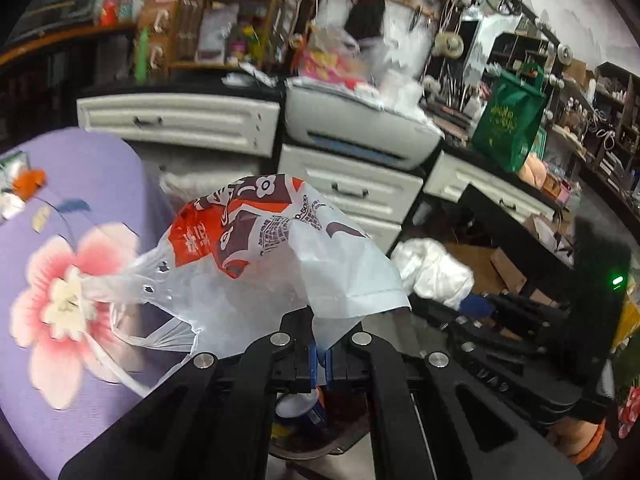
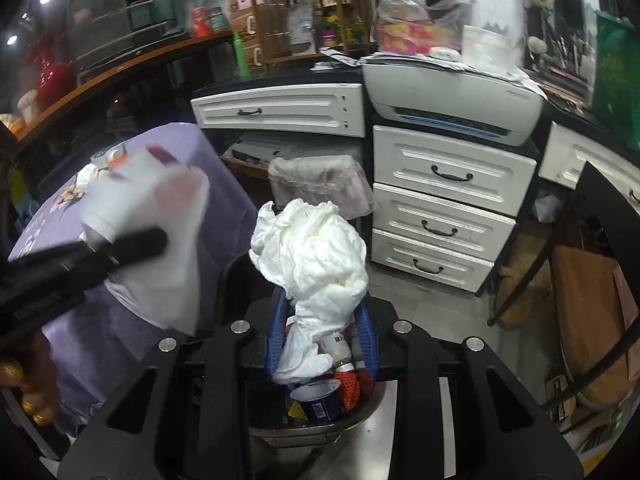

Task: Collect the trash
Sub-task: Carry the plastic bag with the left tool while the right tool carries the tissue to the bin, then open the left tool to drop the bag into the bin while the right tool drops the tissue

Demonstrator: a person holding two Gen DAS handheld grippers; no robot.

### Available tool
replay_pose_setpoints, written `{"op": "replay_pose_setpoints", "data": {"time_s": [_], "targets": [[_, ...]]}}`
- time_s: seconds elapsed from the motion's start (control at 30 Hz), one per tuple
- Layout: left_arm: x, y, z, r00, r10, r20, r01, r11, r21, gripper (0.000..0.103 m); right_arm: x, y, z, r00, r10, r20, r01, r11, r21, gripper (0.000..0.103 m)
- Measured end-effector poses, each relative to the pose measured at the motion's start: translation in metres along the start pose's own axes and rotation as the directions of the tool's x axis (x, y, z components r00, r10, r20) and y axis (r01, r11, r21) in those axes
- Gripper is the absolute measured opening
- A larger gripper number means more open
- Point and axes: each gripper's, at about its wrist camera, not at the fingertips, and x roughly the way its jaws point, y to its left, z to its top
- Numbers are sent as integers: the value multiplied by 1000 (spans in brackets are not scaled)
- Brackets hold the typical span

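The left gripper [image 1: 319, 354] was clamped shut on a printed plastic bag [image 1: 272, 256], which hung over the purple cloth [image 1: 80, 184]. The right gripper [image 2: 322, 332] pinched a crumpled white tissue [image 2: 316, 256] between its blue pads, directly above the bin [image 2: 320, 428] (already holding a cup, a bottle and red wrappers).
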Motion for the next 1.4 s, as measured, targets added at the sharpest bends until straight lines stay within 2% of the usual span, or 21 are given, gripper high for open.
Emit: {"op": "replay_pose_setpoints", "data": {"time_s": [0.2, 0.5, 0.53, 0.6, 0.63, 0.67, 0.7, 0.83, 1.03, 1.17, 1.4], "targets": [[54, -7, -26, 993, -1, -121, 1, 1000, 0, 3, 2, -13, -3, 1000, -18, -3, 18, 999, 29, 32], [92, 1, -56, 972, 40, -231, -37, 999, 16, 4, 19, -18, -12, 999, -18, -50, 20, 998, 52, 32], [96, 1, -60, 967, 39, -251, -34, 999, 27, 7, 20, -19, -12, 998, -18, -53, 21, 998, 53, 32], [100, 2, -64, 960, 44, -275, -34, 999, 42, 27, 23, -19, -14, 998, -21, -62, 25, 998, 55, 32], [101, 2, -66, 959, 48, -278, -37, 998, 45, 51, 24, -19, -15, 998, -23, -64, 27, 998, 56, 32], [98, 4, -68, 962, 37, -270, -27, 999, 40, 65, 25, -20, -15, 997, -24, -67, 28, 998, 57, 32], [96, 5, -70, 965, 27, -262, -18, 999, 35, 67, 26, -20, -16, 997, -25, -71, 30, 998, 58, 32], [83, 6, -72, 971, 29, -239, -20, 999, 42, 70, 31, -20, -18, 996, -27, -83, 32, 998, 56, 32], [49, 9, -65, 987, 85, -135, -79, 996, 52, 76, 43, -9, -23, 994, -2, -107, 5, 1000, 29, 32], [21, 13, -58, 987, 148, -63, -144, 988, 60, 79, 55, 0, -27, 990, 30, -140, -28, 999, 20, 32], [-8, 17, -49, 987, 160, 7, -161, 986, 45, 84, 81, 19, -40, 975, 63, -212, -68, 998, -15, 32]]}}
